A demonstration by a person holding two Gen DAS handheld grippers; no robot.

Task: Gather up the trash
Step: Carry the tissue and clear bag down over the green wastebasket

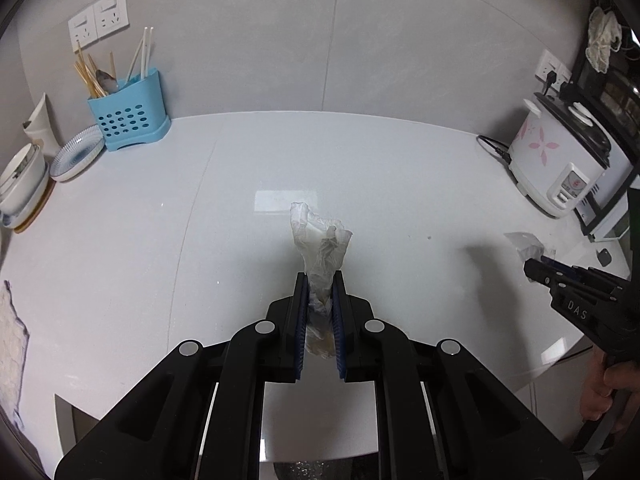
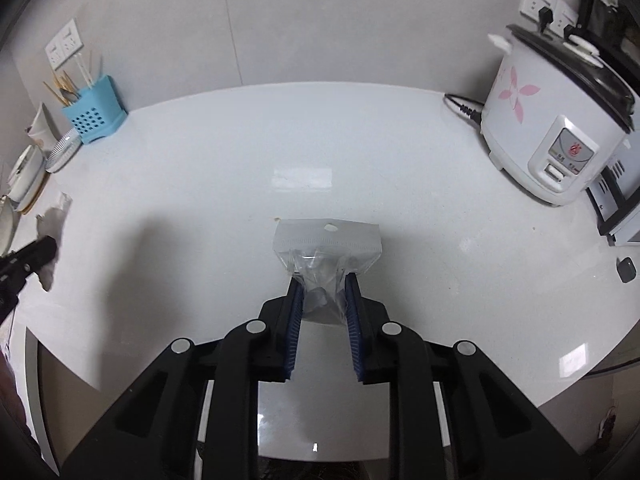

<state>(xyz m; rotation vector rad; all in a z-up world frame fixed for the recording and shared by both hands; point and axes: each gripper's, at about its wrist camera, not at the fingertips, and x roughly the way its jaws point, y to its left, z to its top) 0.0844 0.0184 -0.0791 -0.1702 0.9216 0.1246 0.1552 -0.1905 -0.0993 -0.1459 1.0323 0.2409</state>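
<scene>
Both pieces of trash in hand, lifted off the counter (image 1: pixel 160 240); my left gripper (image 1: pixel 320 280) is closed down tight on a crumpled plastic glove (image 1: pixel 320 240), which sticks out toward 12 o'clock past the tips; my right gripper (image 2: pixel 323 280) is clamped, a little wider, on a clear packet (image 2: pixel 326 244), its header strip with the hang hole fanning out at 12 o'clock; I judge the step now is carrying both to a bin, and no bin shows in either view, so I would keep both grips firm, hold the pieces clear of each other, and turn slowly so the slick packet does not slide from the pads; the glove is soft and well pinched, less risk there; containers: blue utensil holder (image 1: pixel 128 116) at 10 o'clock against the wall, holding chopsticks and a spoon; beside it a plate (image 1: pixel 76 152) leaning, and a white bowl (image 1: pixel 22 176) at 9 o'clock, contents not clear; rice cooker (image 2: pixel 548 132) at 2 o'clock, lid down, inside hidden.
</scene>
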